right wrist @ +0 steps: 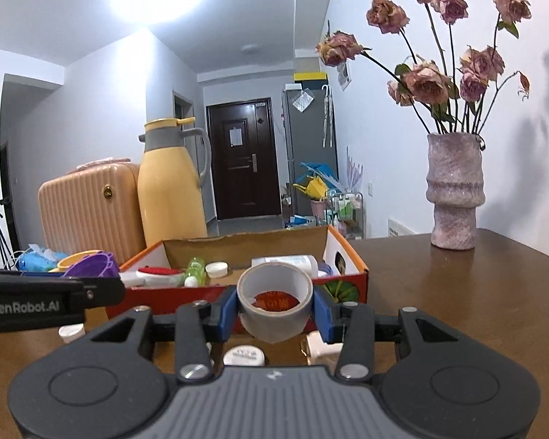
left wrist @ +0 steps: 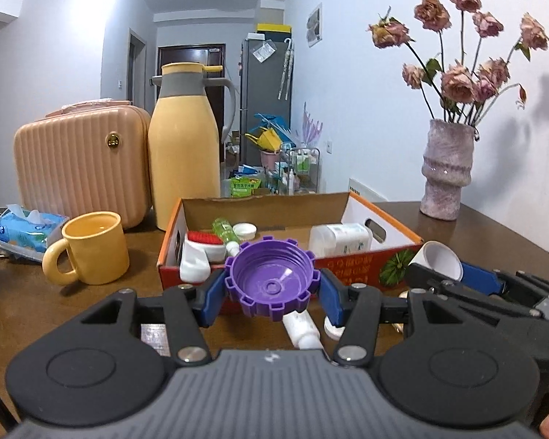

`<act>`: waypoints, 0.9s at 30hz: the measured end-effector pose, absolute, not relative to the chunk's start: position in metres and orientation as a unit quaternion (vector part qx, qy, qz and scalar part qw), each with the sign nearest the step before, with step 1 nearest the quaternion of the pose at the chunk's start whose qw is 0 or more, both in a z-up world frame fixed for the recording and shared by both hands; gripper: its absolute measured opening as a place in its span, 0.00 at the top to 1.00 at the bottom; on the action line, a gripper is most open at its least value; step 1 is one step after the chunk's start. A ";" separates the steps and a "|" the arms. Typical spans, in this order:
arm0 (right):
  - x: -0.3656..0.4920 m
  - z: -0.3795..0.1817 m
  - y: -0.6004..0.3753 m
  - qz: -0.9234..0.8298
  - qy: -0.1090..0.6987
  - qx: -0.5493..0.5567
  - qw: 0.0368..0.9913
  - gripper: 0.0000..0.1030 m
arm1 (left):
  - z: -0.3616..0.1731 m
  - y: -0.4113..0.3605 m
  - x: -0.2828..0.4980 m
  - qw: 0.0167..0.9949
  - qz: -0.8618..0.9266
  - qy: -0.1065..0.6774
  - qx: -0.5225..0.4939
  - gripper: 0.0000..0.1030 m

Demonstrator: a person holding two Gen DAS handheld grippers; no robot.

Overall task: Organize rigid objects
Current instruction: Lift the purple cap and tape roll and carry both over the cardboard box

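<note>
Brown tabletop (right wrist: 457, 311) carries my cardboard box (left wrist: 358, 261), already holding a few bottles, at twelve o'clock from both tools. My left gripper (left wrist: 272, 287) is clamped on a purple cap (left wrist: 271, 280), held above the table just before the box. My right gripper (right wrist: 274, 305) squeezes a grey tape roll (right wrist: 274, 303), near the box's front wall.
</note>
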State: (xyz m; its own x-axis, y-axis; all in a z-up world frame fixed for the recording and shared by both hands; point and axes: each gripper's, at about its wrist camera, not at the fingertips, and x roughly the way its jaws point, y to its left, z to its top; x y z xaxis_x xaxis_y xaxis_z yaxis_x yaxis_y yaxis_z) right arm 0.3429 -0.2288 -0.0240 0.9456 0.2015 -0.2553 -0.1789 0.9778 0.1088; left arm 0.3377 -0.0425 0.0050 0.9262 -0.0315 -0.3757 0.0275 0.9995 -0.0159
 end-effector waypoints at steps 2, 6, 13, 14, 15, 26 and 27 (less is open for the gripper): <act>0.347 -0.022 -0.225 0.097 0.129 0.042 0.986 0.59 | 0.007 -0.040 0.343 0.982 -0.010 0.190 -0.010 0.47; 0.357 -0.020 -0.217 0.097 0.120 0.039 0.987 0.59 | 0.011 -0.037 0.355 0.982 0.000 0.185 -0.018 0.47; 0.375 -0.019 -0.208 0.101 0.111 0.032 0.988 0.59 | 0.015 -0.027 0.380 0.982 0.022 0.185 -0.041 0.47; 0.377 -0.018 -0.207 0.102 0.110 0.031 0.988 0.59 | 0.016 -0.026 0.383 0.981 0.025 0.185 -0.044 0.47; 0.380 -0.018 -0.206 0.102 0.109 0.029 0.988 0.59 | 0.016 -0.024 0.386 0.981 0.026 0.185 -0.048 0.47; 0.414 -0.015 -0.196 0.092 0.103 0.028 0.990 0.59 | 0.016 -0.016 0.420 0.980 0.032 0.187 -0.065 0.47; 0.416 -0.015 -0.195 0.091 0.102 0.028 0.990 0.59 | 0.016 -0.016 0.423 0.980 0.033 0.187 -0.065 0.47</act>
State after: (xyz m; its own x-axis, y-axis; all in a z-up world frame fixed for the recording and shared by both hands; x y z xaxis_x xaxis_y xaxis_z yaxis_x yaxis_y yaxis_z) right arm 0.4164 -0.1946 -0.0152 0.9626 0.1855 -0.1974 -0.1742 0.9820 0.0735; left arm 0.4225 -0.0155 0.0165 0.9280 0.0401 -0.3704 -0.0887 0.9894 -0.1152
